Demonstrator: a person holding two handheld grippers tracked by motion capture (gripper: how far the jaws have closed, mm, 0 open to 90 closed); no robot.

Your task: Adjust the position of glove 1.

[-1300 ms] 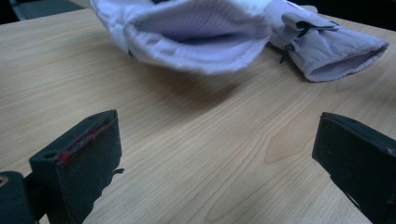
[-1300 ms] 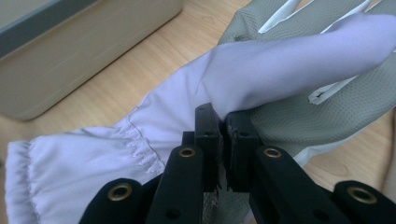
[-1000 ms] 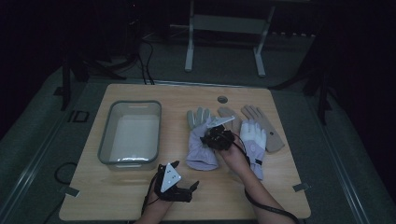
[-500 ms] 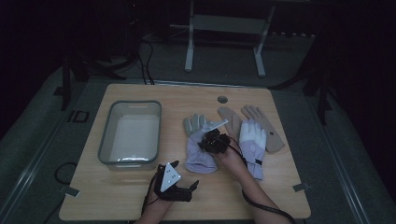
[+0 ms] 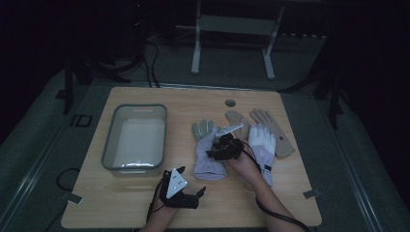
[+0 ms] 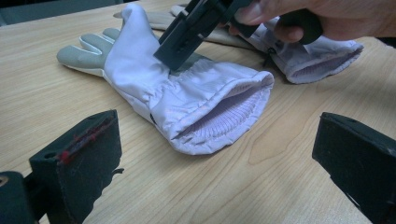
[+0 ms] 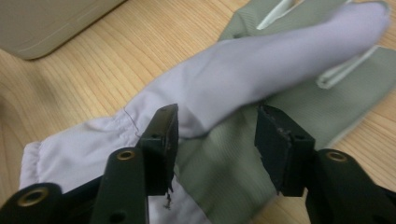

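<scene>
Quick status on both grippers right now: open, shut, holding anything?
Left gripper: open, holding nothing, near the table's front edge.
Right gripper: jaws have just been opening; open over the lilac glove, gripping nothing.

Wooden table [image 5: 145,203] with grey bin [image 5: 136,139] and 3 gloves [image 5: 209,153]

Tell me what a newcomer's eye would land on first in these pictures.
Likely the pale lilac glove lying mid-table, its thumb folded across its grey palm, with the right claw right over it; that claw's jaws have just been opening and stand apart above the palm, pressing nothing. Next, the grey tub on the table's left part, and more gloves overlapping to the right. The left claw rests open near the front edge.
</scene>
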